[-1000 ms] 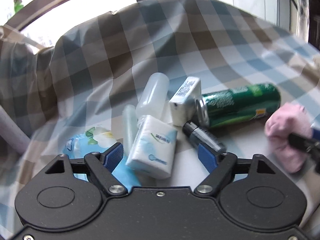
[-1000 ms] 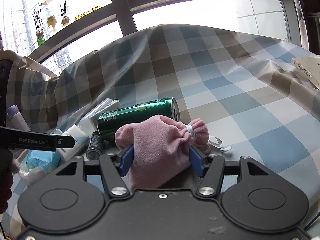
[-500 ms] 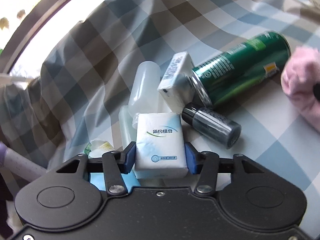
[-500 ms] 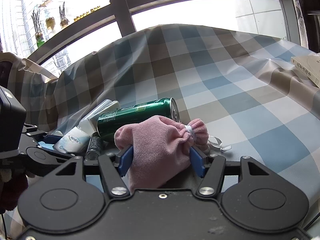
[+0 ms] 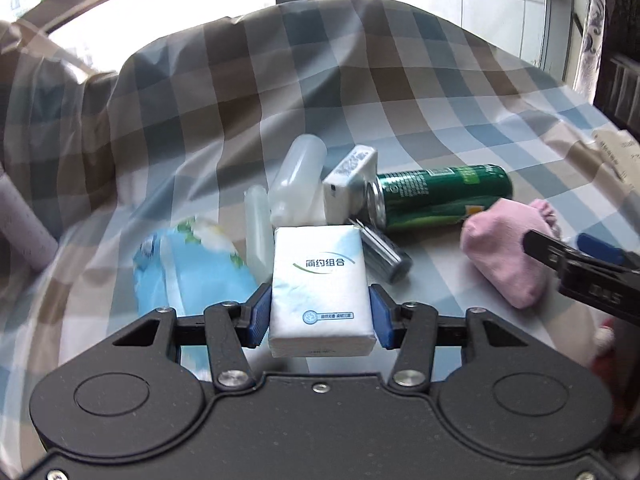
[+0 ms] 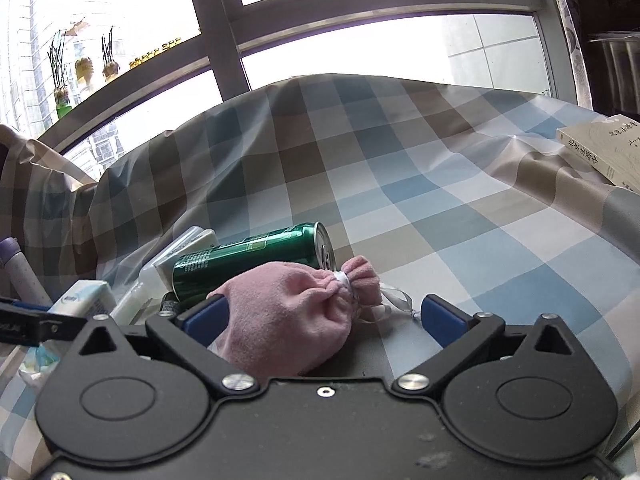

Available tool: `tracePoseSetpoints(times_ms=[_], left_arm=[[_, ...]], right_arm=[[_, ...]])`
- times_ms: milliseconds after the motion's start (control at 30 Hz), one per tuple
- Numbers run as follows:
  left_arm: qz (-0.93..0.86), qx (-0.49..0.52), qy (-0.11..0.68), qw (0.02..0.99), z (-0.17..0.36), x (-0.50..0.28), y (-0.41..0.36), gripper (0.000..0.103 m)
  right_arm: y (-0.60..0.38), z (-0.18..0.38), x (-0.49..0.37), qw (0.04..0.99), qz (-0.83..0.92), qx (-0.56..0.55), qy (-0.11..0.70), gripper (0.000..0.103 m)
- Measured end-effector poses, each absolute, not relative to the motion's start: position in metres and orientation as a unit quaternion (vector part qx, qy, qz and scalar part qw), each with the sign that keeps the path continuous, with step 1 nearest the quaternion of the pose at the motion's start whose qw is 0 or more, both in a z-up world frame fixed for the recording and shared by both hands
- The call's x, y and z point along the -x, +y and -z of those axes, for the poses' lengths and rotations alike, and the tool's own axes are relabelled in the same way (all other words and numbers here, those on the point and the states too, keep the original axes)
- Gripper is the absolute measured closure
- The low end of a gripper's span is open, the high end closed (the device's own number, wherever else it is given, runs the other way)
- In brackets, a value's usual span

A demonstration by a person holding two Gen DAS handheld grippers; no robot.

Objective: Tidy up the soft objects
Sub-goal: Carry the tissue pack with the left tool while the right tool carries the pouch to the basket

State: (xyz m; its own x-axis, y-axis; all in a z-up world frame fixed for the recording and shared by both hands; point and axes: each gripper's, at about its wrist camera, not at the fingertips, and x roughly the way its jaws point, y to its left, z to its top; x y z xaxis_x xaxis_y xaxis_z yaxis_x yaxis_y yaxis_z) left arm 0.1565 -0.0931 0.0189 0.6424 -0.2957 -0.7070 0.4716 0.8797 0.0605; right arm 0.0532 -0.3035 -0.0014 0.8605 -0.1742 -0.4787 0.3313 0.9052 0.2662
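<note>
My left gripper is shut on a white tissue pack and holds it above the checked cloth. The pack also shows at the left of the right wrist view. My right gripper is open, its jaws wide apart around a pink drawstring pouch that lies on the cloth. The left blue pad touches the pouch; the right pad is apart from it. The pouch shows at the right of the left wrist view. A blue wet-wipes pack lies to the left.
A green can lies on its side behind the pouch, beside a white box, translucent bottles and a dark small cylinder. A book rests at the far right. A window stands behind the table.
My right gripper has opened and let go of the pink pouch. My left gripper closed on the tissue pack and lifted it back from the pile.
</note>
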Motion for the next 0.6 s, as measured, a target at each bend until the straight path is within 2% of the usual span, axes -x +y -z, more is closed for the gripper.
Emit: tracePoseSetpoints(times_ms=[333,600], left_arm=[[0.188,-0.049,0.388,0.901,-0.031,-0.114,-0.039,0.053],[0.168,-0.04,0.39,0.904,-0.037,-0.087,-0.003,0.053]], right_arm=[[-0.282,0.011,-0.063,0.955,0.12,-0.108,0.249,0.001],[-0.27,0.013,-0.087,0.945,0.133,-0.061,0.293,0.0]])
